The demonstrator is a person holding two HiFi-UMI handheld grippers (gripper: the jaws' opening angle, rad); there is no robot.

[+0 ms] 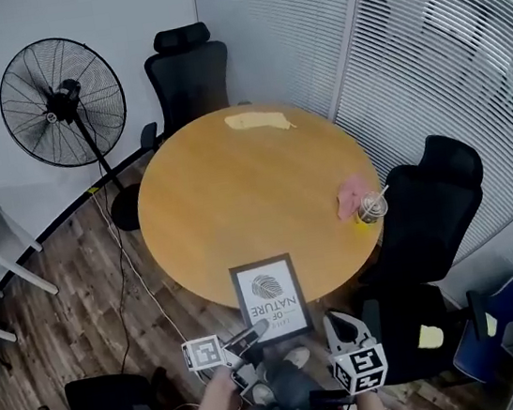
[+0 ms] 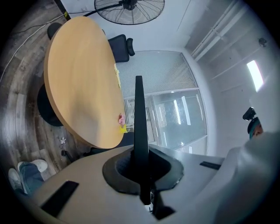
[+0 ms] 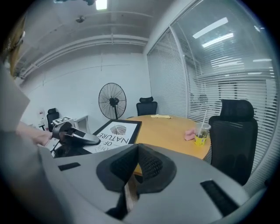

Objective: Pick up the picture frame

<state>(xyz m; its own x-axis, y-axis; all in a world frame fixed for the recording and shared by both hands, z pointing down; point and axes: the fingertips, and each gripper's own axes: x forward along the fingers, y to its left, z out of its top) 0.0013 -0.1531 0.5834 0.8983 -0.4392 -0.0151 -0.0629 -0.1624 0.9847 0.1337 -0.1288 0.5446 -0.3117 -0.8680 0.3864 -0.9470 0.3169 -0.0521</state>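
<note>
Gripping the picture frame by its near left corner, the left hand-held gripper has its jaws clenched right down on the thin black edge. Its own view shows that edge standing as a dark blade btwn the two pads, w/ no gap either side.

The frame sits over the near rim of the round desk, print side up, w/ its lower part sticking out past the rim toward the person. It looks lifted and tilted, tho whether the far edge touches the wood can't be told. Corner grip prob. chosen bc that's the part overhanging the rim, so a jaw could get under w/o scraping the top. A one-corner hold on a wide flat thing puts leverage on the pads, so it may sag or swivel if swung fast.

The right hand-held gripper hovers just beside the frame's right side w/o touching it. Its jaws are together w/ nothing btwn them, and it seems to be on standby as a prop if the frame droops.

Other desk items are well apart from the frame: cup w/ straw and pink cloth at the right edge, yellow cloth at the far side. Nothing crowds the lift path, and the pickup looks mostly there.
</note>
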